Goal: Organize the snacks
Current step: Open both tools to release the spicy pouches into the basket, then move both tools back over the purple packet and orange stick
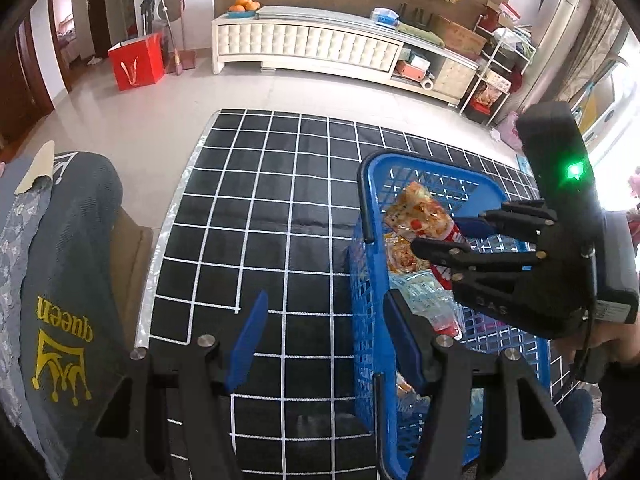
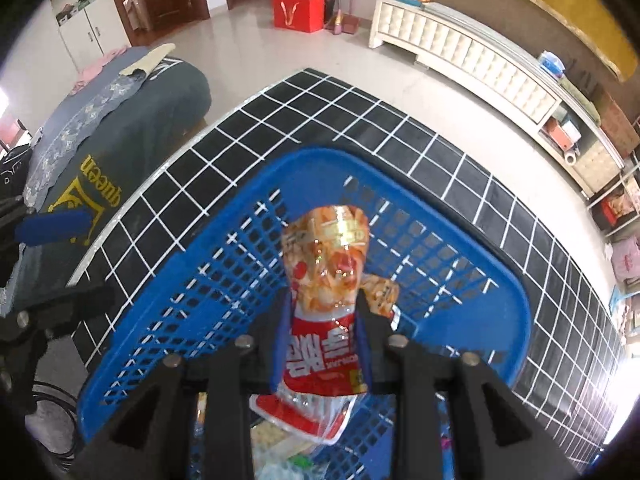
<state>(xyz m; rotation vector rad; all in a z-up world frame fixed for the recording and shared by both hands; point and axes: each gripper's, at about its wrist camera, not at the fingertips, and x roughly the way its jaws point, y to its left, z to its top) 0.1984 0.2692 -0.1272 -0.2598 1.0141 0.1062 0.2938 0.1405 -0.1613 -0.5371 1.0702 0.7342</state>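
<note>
Right gripper (image 2: 322,320) pinches red snack bag (image 2: 324,280) (Korean lettering) over blue basket (image 2: 224,264).

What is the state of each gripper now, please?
Left gripper: open, holding nothing, beside the blue basket.
Right gripper: closed on the red snack packet, above the basket.

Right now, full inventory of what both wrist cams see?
Snack bag: one, red and orange, pinched over the basket.
Basket: one, blue mesh, on the mat, more snack packets inside.
Mat: one, black with white grid, on the table.
Cushion: one, grey, yellow "queen" print, left of the mat.
Red box: one, on the floor.
Oranges: several, on the white cabinet.
Left gripper: open, empty.
Right gripper: shut on the snack bag.
</note>
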